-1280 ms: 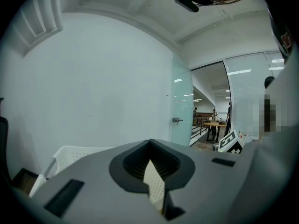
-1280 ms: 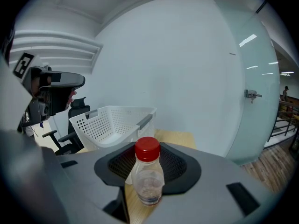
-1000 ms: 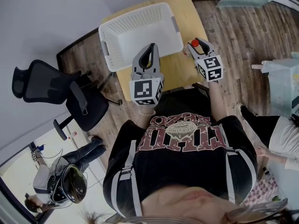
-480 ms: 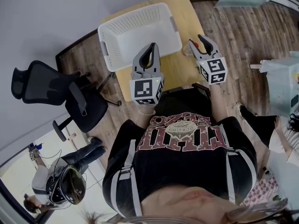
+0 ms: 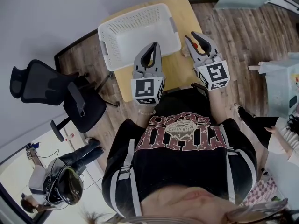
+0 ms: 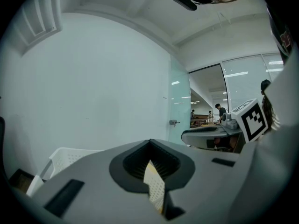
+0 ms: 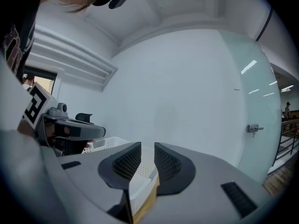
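No words can be read; the shirt print [image 5: 186, 133] is upside down and too blurred

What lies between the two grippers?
In the head view, a corner of the white basket and bare wood of the table lie between the left gripper and the right gripper.

The small bottle [image 5: 201, 44], showing only its red cap from the head view and so appearing to stand cap uppermost, was on the wooden table [image 5: 180, 70] just beside the right end of the white perforated basket [image 5: 140, 41], which sat upright at the table's far side.
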### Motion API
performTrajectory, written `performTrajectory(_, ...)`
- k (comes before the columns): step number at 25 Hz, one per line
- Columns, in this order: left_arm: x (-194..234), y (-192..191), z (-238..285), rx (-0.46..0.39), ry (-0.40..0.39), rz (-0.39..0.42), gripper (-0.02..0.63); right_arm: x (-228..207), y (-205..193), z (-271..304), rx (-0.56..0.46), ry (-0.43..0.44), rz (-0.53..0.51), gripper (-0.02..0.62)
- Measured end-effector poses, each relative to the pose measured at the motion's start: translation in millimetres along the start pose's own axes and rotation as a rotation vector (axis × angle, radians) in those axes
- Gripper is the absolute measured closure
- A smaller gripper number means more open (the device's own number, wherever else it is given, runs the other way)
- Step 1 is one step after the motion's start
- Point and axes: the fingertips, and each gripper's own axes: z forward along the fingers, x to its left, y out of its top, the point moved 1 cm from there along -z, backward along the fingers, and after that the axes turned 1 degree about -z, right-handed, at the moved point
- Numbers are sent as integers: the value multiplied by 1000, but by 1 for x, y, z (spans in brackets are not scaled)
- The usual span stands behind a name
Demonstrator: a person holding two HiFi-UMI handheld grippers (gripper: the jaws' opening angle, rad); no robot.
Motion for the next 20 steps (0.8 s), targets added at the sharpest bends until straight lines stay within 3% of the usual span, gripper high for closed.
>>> performTrajectory(6,4,4,-4,-12,-4,-2,560,19,23,2,-48,26,-13,546)
performTrajectory(20,-1,8,-5,-14,-18,2,560,46,36,5,-73,62,-26,577)
